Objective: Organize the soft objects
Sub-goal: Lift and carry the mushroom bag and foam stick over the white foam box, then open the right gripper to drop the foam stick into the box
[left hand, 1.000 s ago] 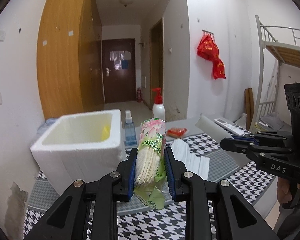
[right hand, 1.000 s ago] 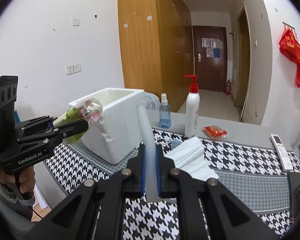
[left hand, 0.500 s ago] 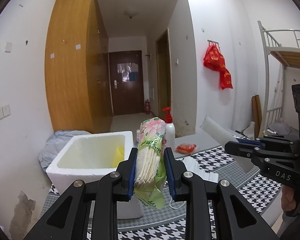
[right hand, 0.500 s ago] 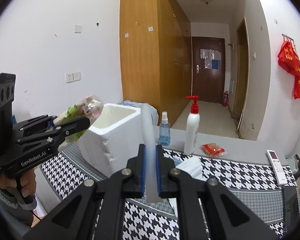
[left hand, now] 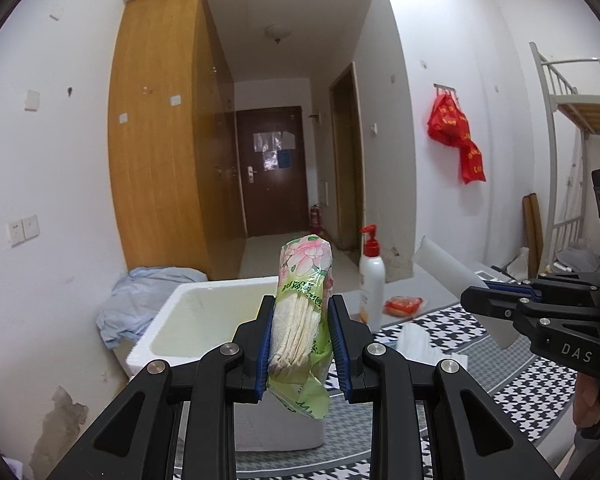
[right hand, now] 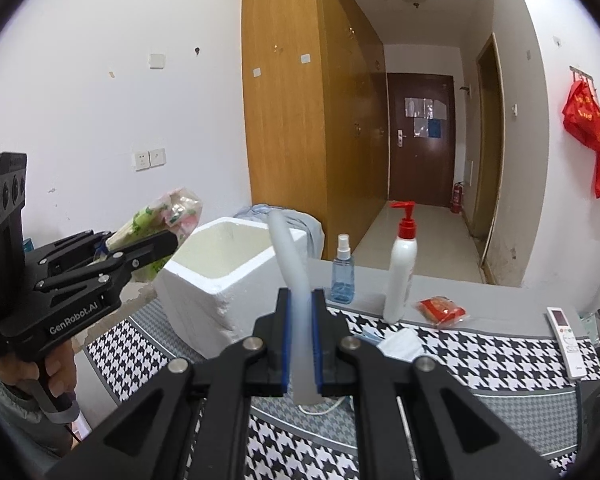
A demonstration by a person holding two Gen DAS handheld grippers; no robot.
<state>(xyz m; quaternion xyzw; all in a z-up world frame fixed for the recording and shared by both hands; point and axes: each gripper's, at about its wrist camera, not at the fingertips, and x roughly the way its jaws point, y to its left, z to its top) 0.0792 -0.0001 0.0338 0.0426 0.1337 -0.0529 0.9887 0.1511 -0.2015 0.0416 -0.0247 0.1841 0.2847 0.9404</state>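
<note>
1. Surroundings: one white foam box (right hand: 228, 276) stands on the houndstooth table (right hand: 480, 356), at 10 o'clock of the right gripper (right hand: 300, 344). One spray bottle (right hand: 343, 270), one pump bottle (right hand: 400, 268), one red packet (right hand: 442, 310) and one remote (right hand: 564, 334) lie beyond.
2. The left gripper (left hand: 302, 344) pinches one green floral tissue pack (left hand: 300, 320), raised upright in front of the box.
3. The right gripper's jaws are pressed on one pale, translucent sheet (right hand: 296, 308), seen edge-on and bending toward 11 o'clock.

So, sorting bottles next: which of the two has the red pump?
The tall white bottle; the small blue bottle beside it has a white spray top.
</note>
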